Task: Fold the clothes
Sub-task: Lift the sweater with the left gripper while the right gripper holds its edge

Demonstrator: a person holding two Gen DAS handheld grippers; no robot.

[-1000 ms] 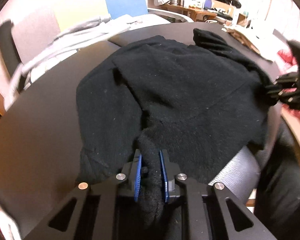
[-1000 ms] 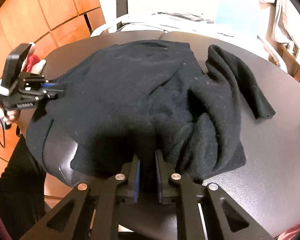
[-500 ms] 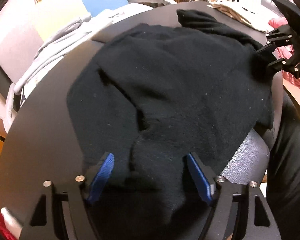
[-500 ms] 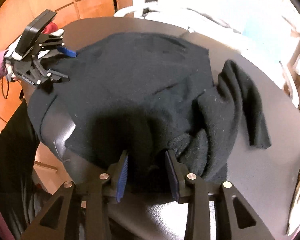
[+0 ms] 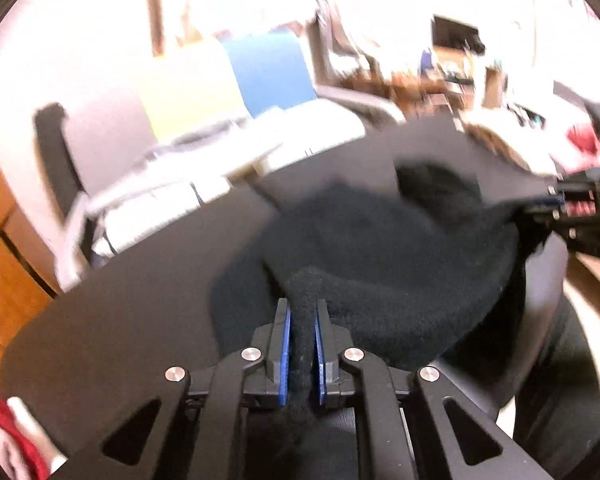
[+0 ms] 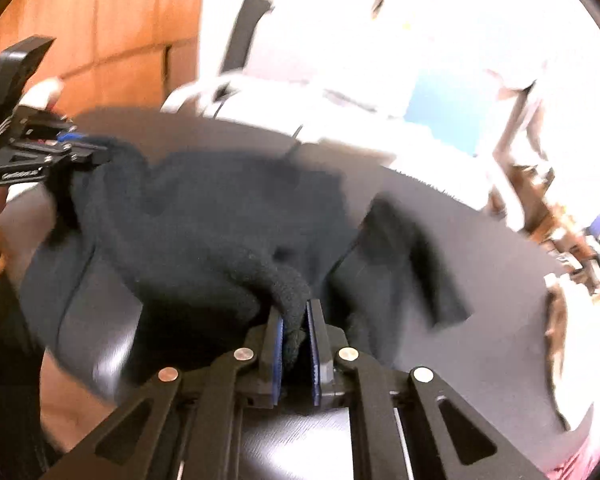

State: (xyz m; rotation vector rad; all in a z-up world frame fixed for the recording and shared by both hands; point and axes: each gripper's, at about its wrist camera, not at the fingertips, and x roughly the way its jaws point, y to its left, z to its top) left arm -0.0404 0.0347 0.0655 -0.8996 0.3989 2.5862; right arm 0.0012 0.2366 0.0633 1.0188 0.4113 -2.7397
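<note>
A black fleece sweater [image 5: 380,248] lies on a round black table [image 5: 140,312]. My left gripper [image 5: 301,312] is shut on a bunch of its near hem. My right gripper [image 6: 295,316] is shut on another bunch of the hem [image 6: 288,292] and lifts it off the table. Each gripper shows in the other's view, the right one [image 5: 556,200] and the left one [image 6: 80,148], both pinching the fabric. One sleeve [image 6: 416,256] trails to the right on the table [image 6: 500,300]. Both views are blurred by motion.
A grey office chair [image 5: 60,168] with white and grey clothes [image 5: 204,172] piled on it stands behind the table. A wooden wall [image 6: 120,20] is at the left. A cluttered desk [image 5: 452,76] stands at the far right.
Both grippers were open half a second ago over the sweater's hem; now both have shut on the fabric and lifted it. The views have tilted upward.
</note>
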